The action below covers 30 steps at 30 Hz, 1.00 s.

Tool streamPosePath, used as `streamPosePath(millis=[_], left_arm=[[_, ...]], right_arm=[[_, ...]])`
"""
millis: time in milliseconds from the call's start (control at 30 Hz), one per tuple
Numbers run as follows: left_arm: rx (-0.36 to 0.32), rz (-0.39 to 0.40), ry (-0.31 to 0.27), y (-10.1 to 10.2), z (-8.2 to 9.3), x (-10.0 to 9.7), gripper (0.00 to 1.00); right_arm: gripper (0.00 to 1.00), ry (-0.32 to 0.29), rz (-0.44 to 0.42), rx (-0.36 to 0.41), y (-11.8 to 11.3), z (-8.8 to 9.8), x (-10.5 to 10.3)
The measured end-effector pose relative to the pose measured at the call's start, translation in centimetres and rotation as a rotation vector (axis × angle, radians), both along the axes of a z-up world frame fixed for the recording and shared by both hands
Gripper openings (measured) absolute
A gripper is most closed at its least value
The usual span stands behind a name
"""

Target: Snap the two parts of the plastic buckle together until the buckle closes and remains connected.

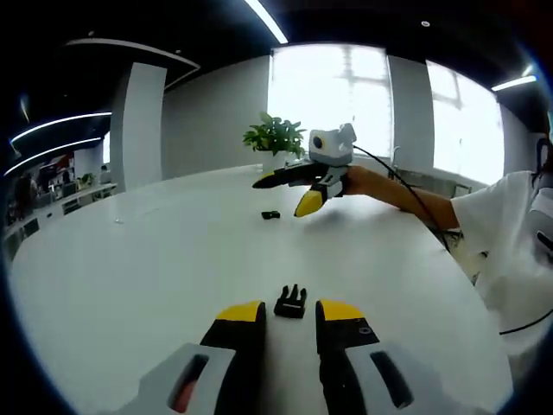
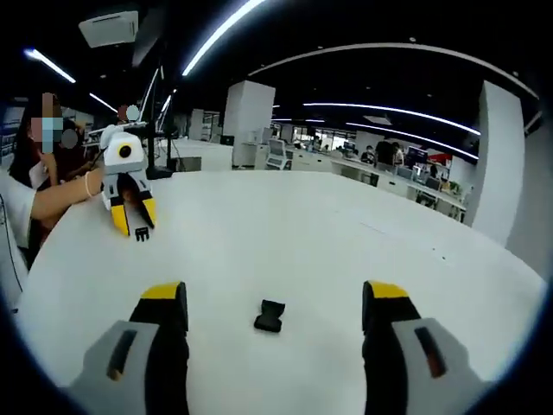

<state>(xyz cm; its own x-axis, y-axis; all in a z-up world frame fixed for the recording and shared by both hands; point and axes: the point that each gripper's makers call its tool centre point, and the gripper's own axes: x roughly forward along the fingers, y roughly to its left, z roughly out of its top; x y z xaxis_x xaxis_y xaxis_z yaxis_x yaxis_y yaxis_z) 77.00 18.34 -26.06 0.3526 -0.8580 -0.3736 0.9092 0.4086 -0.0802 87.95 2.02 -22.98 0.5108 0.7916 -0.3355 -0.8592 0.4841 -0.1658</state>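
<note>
Buckle halves apart on white desk [image 1: 130,259]: pronged half [image 1: 291,302] before left gripper [image 1: 289,313], socket half [image 2: 270,316] before right gripper [image 2: 274,298] (both jaws wide, empty).

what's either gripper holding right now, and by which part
Nothing is held. The left gripper is open, with the pronged buckle part lying on the table between its tips. The right gripper is open above the socket part.

Each gripper is pale grey with black jaws capped in yellow: the left gripper [image 1: 288,316] carries a red slot on one jaw base, the right gripper [image 2: 275,298] an orange one (small screws dot the black parts). A black cable [image 1: 406,184] trails over the white short sleeve [image 1: 492,216].
</note>
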Motion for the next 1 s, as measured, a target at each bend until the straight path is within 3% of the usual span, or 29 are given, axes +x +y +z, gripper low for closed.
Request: streamPosePath(millis=[133,233,367,467,533,667,833,1000], left_arm=[[0.001,-0.001,-0.001,0.0,0.0,0.0,0.23],[-0.002,-0.001,0.001,0.0,0.0,0.0,0.23],[0.000,0.001,-0.001,0.0,0.0,0.0,0.23],[-0.003,0.001,0.002,-0.1,0.0,0.0,0.23],[-0.004,0.000,0.002,-0.1,0.0,0.1,0.23],[-0.003,0.001,0.002,-0.1,0.1,0.2,0.23],[-0.011,0.000,0.009,-0.1,0.1,0.3,0.23],[-0.012,0.000,0.010,-0.1,0.1,0.3,0.23]], right_arm=[[0.96,-0.028,0.104,-0.052,0.0,0.0,-0.5],[0.93,-0.021,0.249,-0.110,0.1,-0.5,-1.7],[0.89,0.040,0.286,-0.065,0.2,-0.1,-1.9],[0.82,0.007,0.329,-0.016,0.7,1.1,-1.6],[0.78,0.027,0.340,-0.007,0.9,1.1,-1.3],[0.78,0.056,0.351,-0.016,1.3,0.4,-0.8],[0.74,0.108,0.429,-0.028,1.6,-0.8,-1.9],[0.71,0.135,0.440,-0.057,0.1,-2.4,-1.6]])
